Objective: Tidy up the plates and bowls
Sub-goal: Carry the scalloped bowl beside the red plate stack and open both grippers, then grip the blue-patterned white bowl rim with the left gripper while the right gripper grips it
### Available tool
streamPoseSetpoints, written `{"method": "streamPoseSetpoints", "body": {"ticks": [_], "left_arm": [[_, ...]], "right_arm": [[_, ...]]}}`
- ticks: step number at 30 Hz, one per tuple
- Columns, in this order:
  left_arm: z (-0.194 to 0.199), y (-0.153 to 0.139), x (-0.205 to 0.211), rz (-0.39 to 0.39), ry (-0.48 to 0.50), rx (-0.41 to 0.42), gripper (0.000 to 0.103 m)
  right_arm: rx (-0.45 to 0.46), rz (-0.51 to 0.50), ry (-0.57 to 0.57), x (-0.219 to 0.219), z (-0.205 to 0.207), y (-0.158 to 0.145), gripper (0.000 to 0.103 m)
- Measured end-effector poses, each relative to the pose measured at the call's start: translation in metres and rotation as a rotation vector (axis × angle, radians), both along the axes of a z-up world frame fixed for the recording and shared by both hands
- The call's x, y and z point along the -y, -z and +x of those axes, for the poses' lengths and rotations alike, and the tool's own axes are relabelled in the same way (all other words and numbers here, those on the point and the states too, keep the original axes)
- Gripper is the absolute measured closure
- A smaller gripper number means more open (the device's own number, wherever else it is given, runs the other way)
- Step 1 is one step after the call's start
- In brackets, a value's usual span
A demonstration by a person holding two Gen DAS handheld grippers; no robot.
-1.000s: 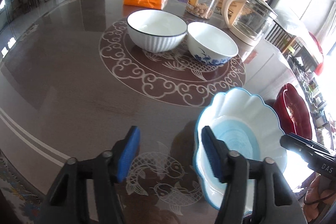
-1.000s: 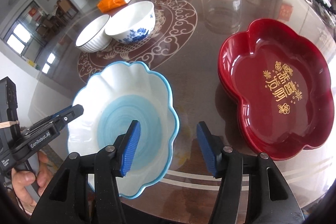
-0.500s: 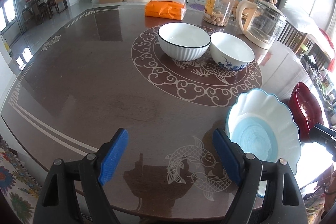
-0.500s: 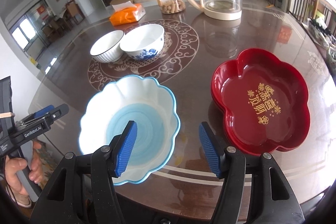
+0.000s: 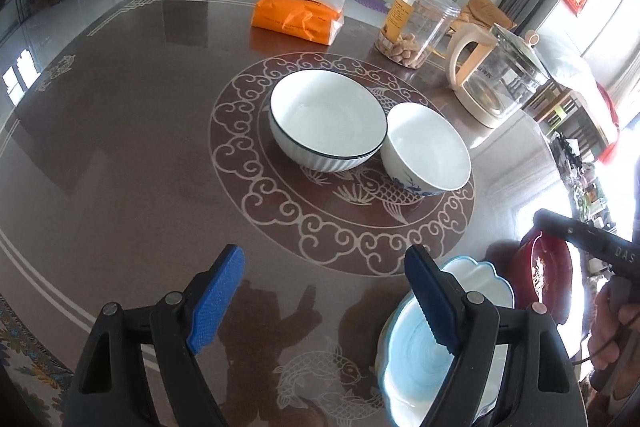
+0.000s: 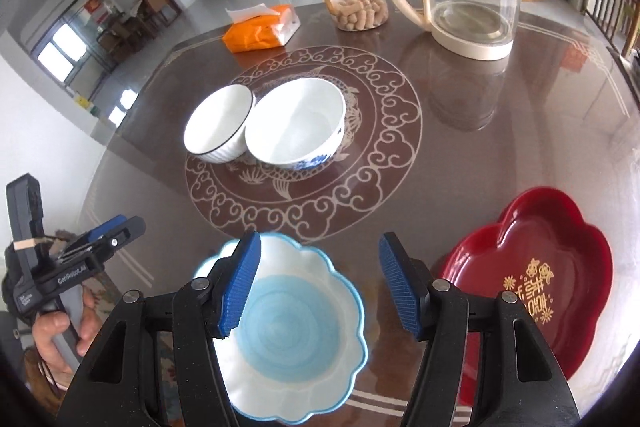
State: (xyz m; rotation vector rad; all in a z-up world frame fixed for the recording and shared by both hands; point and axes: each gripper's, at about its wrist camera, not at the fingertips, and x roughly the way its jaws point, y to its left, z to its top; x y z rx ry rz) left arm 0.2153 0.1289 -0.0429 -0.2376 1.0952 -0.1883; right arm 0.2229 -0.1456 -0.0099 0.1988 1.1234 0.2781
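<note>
The right gripper (image 6: 320,283) hangs with jaws wide and empty above the table (image 6: 460,155). The scalloped blue plate (image 6: 296,339) lies just under it toward 7 o'clock, the red plate (image 6: 540,267) at 3 o'clock, seemingly apart. The ribbed bowl (image 6: 218,129) and blue-flowered bowl (image 6: 296,129) sit touching at 12 o'clock. The left gripper (image 5: 324,303) is likewise spread, empty.

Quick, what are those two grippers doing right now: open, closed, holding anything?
Left gripper: open, holding nothing.
Right gripper: open, holding nothing, above the blue-and-white plate.
</note>
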Motion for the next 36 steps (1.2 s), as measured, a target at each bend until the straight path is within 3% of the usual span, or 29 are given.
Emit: {"method": "streamPoseSetpoints", "body": {"ticks": [5, 7, 9, 11, 23, 26, 27, 28, 30, 33, 36], "left_arm": [[0.038, 0.014, 0.026, -0.048, -0.029, -0.049, 0.022], [0.052, 0.020, 0.039, -0.046, -0.041, -0.067, 0.026], [0.065, 0.027, 0.051, -0.039, -0.050, -0.088, 0.031], [0.073, 0.034, 0.060, -0.029, -0.066, -0.099, 0.033], [0.093, 0.061, 0.086, -0.080, -0.196, -0.148, 0.036], [0.097, 0.066, 0.091, -0.096, -0.220, -0.148, 0.037], [0.099, 0.067, 0.093, -0.104, -0.225, -0.149, 0.041], [0.100, 0.069, 0.095, -0.115, -0.223, -0.147, 0.054], [0.102, 0.069, 0.099, -0.113, -0.208, -0.131, 0.074], [0.096, 0.065, 0.099, -0.102, -0.195, -0.093, 0.078], [0.084, 0.052, 0.100, -0.106, -0.151, -0.080, 0.078]], "right_arm": [[-0.075, 0.014, -0.017, -0.013, 0.063, 0.021, 0.038], [-0.091, -0.020, -0.017, -0.018, 0.083, 0.031, 0.044], [-0.105, -0.045, -0.014, -0.021, 0.099, 0.041, 0.058], [-0.114, -0.044, -0.012, -0.021, 0.111, 0.048, 0.060], [-0.130, -0.047, -0.027, -0.019, 0.137, 0.080, 0.060], [-0.141, -0.026, -0.020, -0.016, 0.141, 0.087, 0.068], [-0.139, -0.007, -0.017, -0.014, 0.142, 0.088, 0.071], [-0.137, 0.017, -0.013, -0.013, 0.142, 0.089, 0.074], [-0.134, 0.046, -0.022, -0.013, 0.141, 0.088, 0.090], [-0.120, 0.001, -0.038, -0.017, 0.134, 0.086, 0.094], [-0.113, 0.018, -0.035, -0.013, 0.121, 0.080, 0.094]]}}
